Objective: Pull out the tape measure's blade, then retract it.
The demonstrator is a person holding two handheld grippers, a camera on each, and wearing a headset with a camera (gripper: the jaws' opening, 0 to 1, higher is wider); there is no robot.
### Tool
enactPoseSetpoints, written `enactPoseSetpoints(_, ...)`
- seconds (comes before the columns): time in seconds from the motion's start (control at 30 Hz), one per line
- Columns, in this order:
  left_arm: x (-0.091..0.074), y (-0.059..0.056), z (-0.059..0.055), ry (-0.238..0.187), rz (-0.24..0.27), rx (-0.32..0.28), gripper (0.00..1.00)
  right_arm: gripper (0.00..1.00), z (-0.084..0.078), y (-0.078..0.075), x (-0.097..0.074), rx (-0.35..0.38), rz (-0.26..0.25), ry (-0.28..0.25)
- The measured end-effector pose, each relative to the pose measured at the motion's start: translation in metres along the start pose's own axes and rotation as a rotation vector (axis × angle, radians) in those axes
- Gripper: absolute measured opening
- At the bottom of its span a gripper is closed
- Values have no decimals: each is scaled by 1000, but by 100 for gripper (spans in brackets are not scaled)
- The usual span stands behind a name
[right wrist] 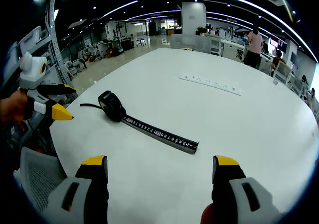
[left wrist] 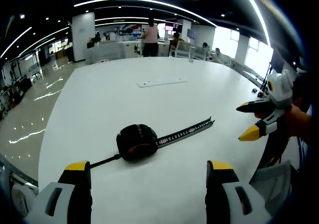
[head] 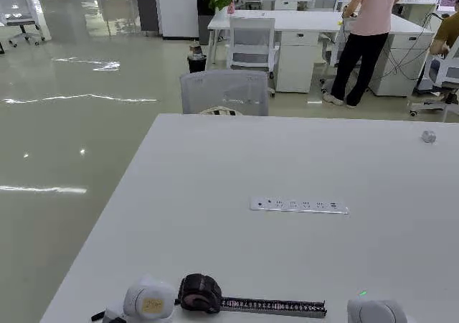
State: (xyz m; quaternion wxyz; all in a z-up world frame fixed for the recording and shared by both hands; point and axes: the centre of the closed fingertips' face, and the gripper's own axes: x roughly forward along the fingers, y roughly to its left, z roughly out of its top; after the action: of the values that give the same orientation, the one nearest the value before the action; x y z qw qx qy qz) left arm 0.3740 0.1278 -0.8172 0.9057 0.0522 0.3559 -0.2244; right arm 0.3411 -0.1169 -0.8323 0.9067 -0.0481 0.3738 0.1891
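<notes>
Tape measure point(head: 200, 293): a black case lying near the front edge of the white table point(head: 287, 158), between the two grippers and touched by neither.
Blade point(head: 272, 307): drawn part way out and lying flat on the table. It runs from the case toward the right gripper's side, and its printed scale is sharpest in the right gripper view.
Strap point(left wrist: 102, 160): a thin black cord trailing from the case on the side away from the blade, toward the left gripper. It is plain in both gripper views.
Left gripper point(left wrist: 149, 167): jaws spread wide and empty, with the yellow tips on either side of the case and short of it.
Right gripper point(right wrist: 162, 162): jaws spread wide too, holding nothing. The blade's hooked end lies just ahead of the gap.
Head view: the grippers are two rounded white housings at the bottom edge. One is just left of the case, the other to the right beyond the blade's end. From here I cannot tell how their jaws stand.
Left gripper view: at its right edge is the right gripper, side-on in the right hand point(left wrist: 298, 127), jaws parted.
Right gripper view: at its left edge is the left gripper in the left hand point(right wrist: 11, 108), jaws likewise parted.
Power strip point(head: 299, 206): flat and white at mid-table, well beyond the tape measure.
Grey object point(head: 428, 136): small, at the table's far right, too small to identify.
Room: a grey chair point(head: 224, 92) stands at the table's far edge. Beyond it are desks, with a person point(head: 366, 36) in a pink top standing at one.
</notes>
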Motion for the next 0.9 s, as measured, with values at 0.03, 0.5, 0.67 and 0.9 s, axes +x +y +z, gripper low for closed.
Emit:
enactPoseSetpoints(0.03,-2,0,1,-6,2,1,93,89,1,1,-2,3,0,-3)
enactPoseSetpoints(0.5,-27,-12,-5,6,69,-117,98,95,6,19,-27,30,12,-15)
enactPoseSetpoints(0.67,-32,-13,-11,19,70,-126,99,98,4,28,-35,31,16,-12)
enactPoseSetpoints(0.9,-47,-14,-9,10,85,-125,100,100,5,37,-45,25,15,-15)
